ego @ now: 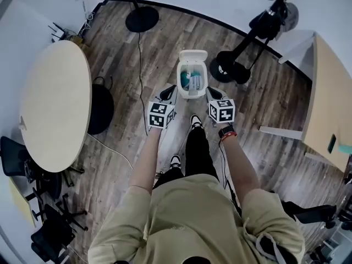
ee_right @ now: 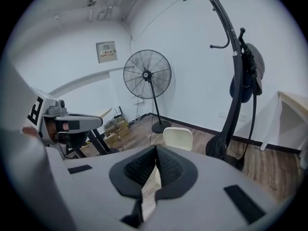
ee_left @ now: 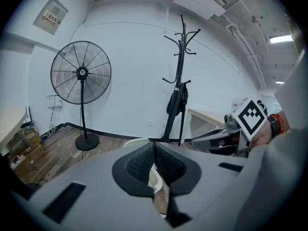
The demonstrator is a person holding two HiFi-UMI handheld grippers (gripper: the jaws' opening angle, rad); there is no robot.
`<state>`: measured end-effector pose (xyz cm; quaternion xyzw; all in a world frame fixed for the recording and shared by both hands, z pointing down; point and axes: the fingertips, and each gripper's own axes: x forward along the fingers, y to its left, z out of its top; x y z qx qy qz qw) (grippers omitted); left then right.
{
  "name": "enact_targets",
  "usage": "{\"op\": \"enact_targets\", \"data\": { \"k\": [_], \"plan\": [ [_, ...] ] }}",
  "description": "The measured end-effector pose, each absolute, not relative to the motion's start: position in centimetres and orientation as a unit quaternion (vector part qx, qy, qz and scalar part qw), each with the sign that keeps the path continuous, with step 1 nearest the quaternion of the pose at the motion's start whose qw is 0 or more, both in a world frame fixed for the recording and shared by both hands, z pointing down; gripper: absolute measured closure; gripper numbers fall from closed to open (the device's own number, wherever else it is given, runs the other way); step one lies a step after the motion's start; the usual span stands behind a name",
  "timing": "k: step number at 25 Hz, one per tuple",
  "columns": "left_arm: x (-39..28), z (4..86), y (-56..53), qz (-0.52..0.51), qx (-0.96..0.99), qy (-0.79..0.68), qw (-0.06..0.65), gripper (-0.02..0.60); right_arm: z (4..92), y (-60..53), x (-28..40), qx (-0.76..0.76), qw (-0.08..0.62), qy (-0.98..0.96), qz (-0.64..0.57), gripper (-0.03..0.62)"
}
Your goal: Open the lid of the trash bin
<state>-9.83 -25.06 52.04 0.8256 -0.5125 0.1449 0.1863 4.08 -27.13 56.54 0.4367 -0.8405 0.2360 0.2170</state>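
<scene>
The small white trash bin (ego: 190,83) stands on the wood floor with its lid (ego: 193,56) tipped up and back, and rubbish shows inside. My left gripper (ego: 169,94) hangs just left of the bin's near rim; my right gripper (ego: 213,93) hangs just right of it. Both are shut, jaws pressed tip to tip with nothing between them. In the left gripper view the jaws meet over the bin's white rim (ee_left: 154,179), and the right gripper's marker cube (ee_left: 250,118) shows at the right. In the right gripper view the raised lid (ee_right: 178,138) stands beyond the closed jaws.
A floor fan's base (ego: 142,19) and a coat stand's base (ego: 230,66) sit behind the bin. A round table (ego: 55,103) is at the left, a desk (ego: 329,100) at the right. A cable (ego: 139,65) runs across the floor. The person's shoe (ego: 195,121) is just before the bin.
</scene>
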Motion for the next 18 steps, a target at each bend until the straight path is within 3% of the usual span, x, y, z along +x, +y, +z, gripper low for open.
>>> {"op": "enact_targets", "data": {
  "k": [18],
  "plan": [
    [-10.4, 35.2, -13.5, 0.072, 0.834, -0.537, 0.109, 0.558, 38.3, -15.0, 5.6, 0.52, 0.114, -0.833, 0.15, 0.58]
  ]
}}
